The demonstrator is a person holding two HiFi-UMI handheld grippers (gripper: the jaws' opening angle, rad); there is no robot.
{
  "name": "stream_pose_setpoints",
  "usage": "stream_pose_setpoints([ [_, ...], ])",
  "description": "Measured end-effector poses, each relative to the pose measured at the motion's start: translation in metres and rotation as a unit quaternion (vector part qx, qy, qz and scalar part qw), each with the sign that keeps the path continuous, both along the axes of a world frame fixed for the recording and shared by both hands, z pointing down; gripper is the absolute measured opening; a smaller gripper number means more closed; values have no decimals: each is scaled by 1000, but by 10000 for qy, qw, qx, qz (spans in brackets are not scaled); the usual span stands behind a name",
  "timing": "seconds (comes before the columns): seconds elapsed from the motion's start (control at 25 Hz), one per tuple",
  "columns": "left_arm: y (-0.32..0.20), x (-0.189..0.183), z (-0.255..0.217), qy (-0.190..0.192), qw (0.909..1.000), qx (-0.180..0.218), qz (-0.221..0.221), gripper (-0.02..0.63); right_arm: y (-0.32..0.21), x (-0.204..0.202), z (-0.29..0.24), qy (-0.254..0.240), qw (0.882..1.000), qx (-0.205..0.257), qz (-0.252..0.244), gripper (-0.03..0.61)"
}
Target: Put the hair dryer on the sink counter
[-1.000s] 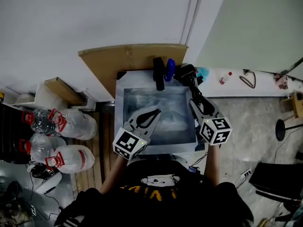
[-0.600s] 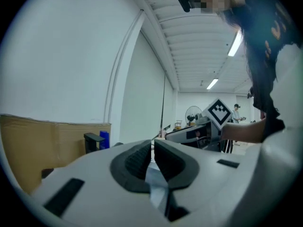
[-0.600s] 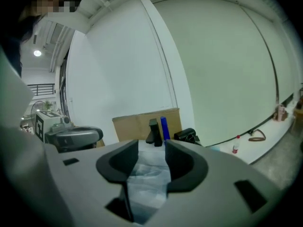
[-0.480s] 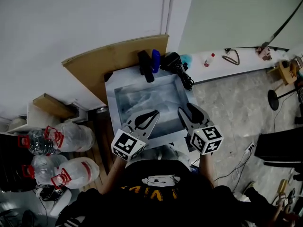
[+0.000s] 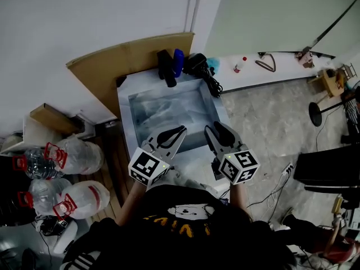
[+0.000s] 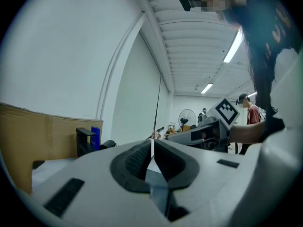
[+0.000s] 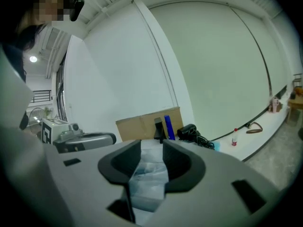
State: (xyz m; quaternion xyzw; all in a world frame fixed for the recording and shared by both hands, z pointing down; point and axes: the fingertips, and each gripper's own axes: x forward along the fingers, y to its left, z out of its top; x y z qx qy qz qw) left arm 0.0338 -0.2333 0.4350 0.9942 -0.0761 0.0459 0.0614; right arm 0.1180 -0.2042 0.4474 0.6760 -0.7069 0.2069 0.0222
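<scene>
Since a second ago our right gripper (image 5: 214, 131) has drawn back from the hair dryer (image 5: 197, 64) and now hovers beside the left gripper (image 5: 179, 131) over the near end of the sink (image 5: 125, 117). Its fingers are apart, closing on nothing, while the left fingers sit together, empty. Well beyond both fingertips, the hair dryer rests on the counter's far right corner, cord (image 5: 214, 86) trailing, so we judge it placed. Just left of it stand a black object (image 5: 165, 69) and a blue bottle (image 5: 178, 62) against cardboard (image 5: 107, 69); nothing blocks us.
</scene>
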Motion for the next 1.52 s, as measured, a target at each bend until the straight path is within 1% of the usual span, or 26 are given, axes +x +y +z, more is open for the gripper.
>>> stream_pose_setpoints([
  [0.2, 24, 9, -4, 36, 10000, -31, 12, 21, 25, 4, -4, -55, 10000, 50, 32, 132],
  [0.4, 60, 19, -7, -2, 10000, -14, 22, 21, 60, 11, -7, -151, 9998, 132, 42, 112],
  [0.64, 108, 30, -9, -79, 10000, -11, 4, 21, 104, 16, -3, -251, 9996, 153, -21, 72],
  [0.92, 145, 24, -12, -140, 9998, 71, -145, 21, 136, 9, 1, -269, 9991, 184, -264, 23],
  [1.24, 173, 16, -12, -214, 9993, 201, -219, 21, 165, -5, -3, -203, 9977, 282, -578, 9],
  [1.52, 198, 15, -18, -174, 9992, 320, -184, 21, 186, -10, -7, -154, 9969, 394, -667, 6],
])
